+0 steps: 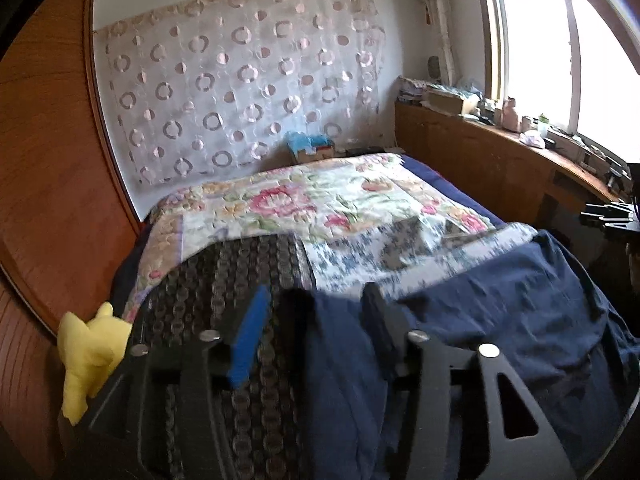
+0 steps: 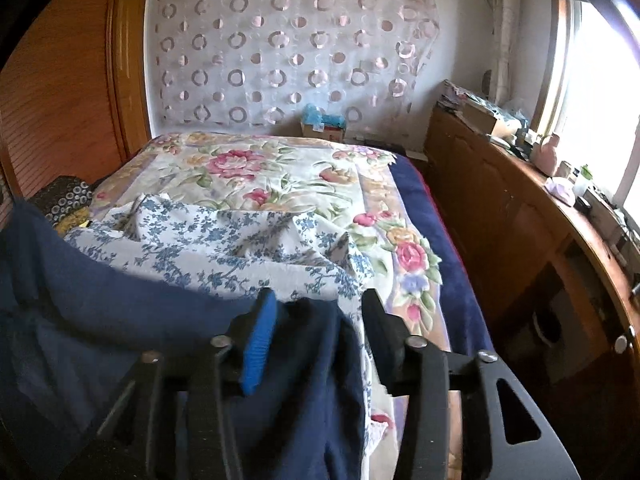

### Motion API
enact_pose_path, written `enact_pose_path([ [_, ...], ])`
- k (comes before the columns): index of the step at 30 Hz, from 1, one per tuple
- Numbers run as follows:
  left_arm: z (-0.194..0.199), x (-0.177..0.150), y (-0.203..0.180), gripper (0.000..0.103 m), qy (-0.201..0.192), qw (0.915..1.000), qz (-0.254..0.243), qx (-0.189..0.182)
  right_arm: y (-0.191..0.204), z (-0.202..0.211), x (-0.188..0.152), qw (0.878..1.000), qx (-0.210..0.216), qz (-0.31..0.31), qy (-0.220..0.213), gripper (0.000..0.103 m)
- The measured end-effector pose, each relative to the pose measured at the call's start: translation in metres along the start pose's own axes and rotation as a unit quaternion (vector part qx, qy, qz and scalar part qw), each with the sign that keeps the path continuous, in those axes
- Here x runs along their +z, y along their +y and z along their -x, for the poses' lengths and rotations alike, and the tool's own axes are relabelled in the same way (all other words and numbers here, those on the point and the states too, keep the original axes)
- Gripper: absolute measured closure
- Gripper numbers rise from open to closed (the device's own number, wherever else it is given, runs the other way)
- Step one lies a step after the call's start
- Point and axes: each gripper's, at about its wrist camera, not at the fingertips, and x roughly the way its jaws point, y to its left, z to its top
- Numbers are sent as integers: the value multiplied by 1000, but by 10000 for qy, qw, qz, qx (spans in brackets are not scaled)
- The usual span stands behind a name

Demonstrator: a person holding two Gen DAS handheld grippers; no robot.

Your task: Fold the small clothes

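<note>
A navy blue garment (image 1: pixel 520 304) lies spread on the bed, seen in both views (image 2: pixel 120 320). My left gripper (image 1: pixel 316 300) stands open, its fingers astride the garment's left edge. My right gripper (image 2: pixel 320 304) stands open, its fingers astride the garment's right corner. A white cloth with blue flowers (image 2: pixel 224 248) lies just behind the navy garment and shows in the left wrist view too (image 1: pixel 368 248). A dark patterned cloth (image 1: pixel 224 280) lies under my left gripper.
The bed carries a floral quilt (image 2: pixel 280 168) over a blue blanket (image 2: pixel 432 216). A yellow plush toy (image 1: pixel 88 344) sits at the bed's left edge. A wooden cabinet (image 2: pixel 520 216) with clutter runs along the window side. A wooden wardrobe (image 1: pixel 44 160) stands left.
</note>
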Motion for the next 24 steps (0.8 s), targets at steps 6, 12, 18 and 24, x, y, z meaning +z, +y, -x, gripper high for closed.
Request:
enact_pose_path([
  [6, 25, -43, -1, 31, 34, 9998, 126, -125, 1, 31, -42, 9997, 234, 28, 106, 55],
  [12, 44, -78, -6, 31, 35, 9994, 277, -200, -6, 51, -77, 9981, 518, -105, 319, 55],
  [18, 49, -98, -10, 31, 125, 9992, 345, -161, -21, 48, -96, 9965, 439, -191, 680, 55],
  [24, 43, -109, -10, 31, 217, 9988, 398, -166, -35, 51, -101, 9955, 473, -342, 746, 55],
])
